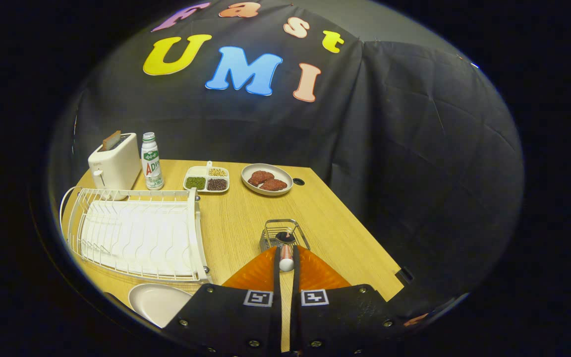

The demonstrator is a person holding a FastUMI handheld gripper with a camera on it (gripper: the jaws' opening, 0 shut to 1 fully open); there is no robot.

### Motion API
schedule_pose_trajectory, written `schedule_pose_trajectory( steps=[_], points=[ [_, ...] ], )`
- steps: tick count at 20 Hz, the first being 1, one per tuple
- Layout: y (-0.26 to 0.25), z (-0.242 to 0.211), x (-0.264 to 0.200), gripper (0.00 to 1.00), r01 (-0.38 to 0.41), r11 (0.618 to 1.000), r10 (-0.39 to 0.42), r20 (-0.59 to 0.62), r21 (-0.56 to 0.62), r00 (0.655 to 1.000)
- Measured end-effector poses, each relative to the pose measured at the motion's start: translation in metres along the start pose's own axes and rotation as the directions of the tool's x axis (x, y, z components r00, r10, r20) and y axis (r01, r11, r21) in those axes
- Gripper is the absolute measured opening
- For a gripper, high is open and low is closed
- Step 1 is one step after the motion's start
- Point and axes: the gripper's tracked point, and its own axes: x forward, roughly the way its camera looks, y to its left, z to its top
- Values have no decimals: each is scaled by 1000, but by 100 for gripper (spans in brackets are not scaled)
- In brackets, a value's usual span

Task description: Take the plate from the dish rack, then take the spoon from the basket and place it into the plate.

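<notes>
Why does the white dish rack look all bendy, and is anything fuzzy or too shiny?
In the gripper view, the fisheye lens curves the dish rack and the table edges; the light is even, with no strong glare; the hand-held gripper, shut on the spoon, looks slightly soft up close.

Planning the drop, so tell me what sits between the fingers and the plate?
Gripper view: the gripper is shut on the spoon. From there to the plate lies bare table, with the rack's corner alongside.
</notes>
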Motion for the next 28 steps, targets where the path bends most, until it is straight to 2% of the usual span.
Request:
schedule_pose_trajectory(
  steps=[4, 8, 14, 19, 28],
  points=[
    [18, 17, -49, 7, -51, 997, 55, 77, -55, 996],
    [49, 20, -96, 6, -137, 985, 151, 126, -109, 981],
    [98, -8, -145, 6, -272, 946, 295, 121, -174, 948],
    [118, -47, -161, 6, -343, 909, 367, 66, -237, 928],
    [142, -93, -146, 6, -403, 885, 407, -31, -233, 913]
  ],
)
